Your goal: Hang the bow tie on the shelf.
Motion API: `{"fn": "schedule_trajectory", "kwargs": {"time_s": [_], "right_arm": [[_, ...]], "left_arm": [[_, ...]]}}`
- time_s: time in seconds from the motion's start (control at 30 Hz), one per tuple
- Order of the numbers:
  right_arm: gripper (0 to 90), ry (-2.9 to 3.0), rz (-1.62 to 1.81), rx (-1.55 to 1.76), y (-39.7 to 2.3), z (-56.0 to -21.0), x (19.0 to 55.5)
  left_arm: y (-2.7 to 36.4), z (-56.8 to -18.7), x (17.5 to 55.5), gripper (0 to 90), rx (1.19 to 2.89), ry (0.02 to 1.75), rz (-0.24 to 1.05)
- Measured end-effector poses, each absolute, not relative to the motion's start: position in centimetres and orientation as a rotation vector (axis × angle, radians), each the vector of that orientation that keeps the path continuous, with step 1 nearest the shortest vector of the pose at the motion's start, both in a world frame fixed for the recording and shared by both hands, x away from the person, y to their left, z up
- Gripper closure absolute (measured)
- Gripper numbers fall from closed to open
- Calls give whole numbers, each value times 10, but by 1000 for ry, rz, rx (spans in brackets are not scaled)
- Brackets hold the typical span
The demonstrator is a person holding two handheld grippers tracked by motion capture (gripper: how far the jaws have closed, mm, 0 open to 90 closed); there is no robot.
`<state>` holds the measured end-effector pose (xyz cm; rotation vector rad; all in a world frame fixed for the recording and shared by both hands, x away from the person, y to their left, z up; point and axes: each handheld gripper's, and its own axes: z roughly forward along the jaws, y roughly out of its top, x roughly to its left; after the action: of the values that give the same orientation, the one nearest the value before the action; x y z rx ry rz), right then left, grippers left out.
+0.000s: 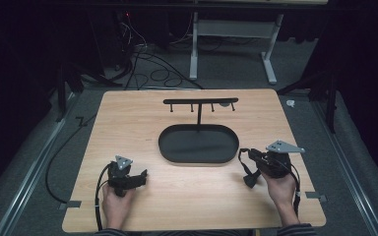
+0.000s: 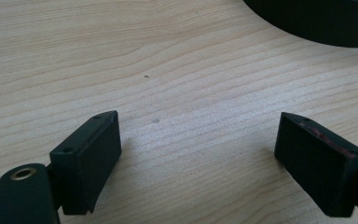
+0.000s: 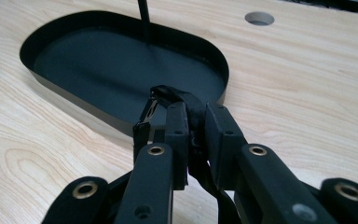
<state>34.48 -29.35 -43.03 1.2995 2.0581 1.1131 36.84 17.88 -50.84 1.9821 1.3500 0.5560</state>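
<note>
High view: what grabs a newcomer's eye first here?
The black oval tray with its hook-bar stand, mid-table on the pale wooden table. Next, the right gripper at the tray's right end, shut on a black strap that loops and hangs below it. The left gripper sits low at front left, fingers wide apart over bare wood.

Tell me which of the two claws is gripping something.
The right claw: its jaws are shut on a black strap. The left claw stands open over bare table.
</note>
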Motion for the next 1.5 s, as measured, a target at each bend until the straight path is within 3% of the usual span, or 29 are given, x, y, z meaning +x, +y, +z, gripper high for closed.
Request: {"fn": "schedule_trajectory", "kwargs": {"time_s": [1.5], "right_arm": [[811,2061,1231,1186,-278,-388,362]], "left_arm": [[179,-508,368,149,1981,1350,556]]}}
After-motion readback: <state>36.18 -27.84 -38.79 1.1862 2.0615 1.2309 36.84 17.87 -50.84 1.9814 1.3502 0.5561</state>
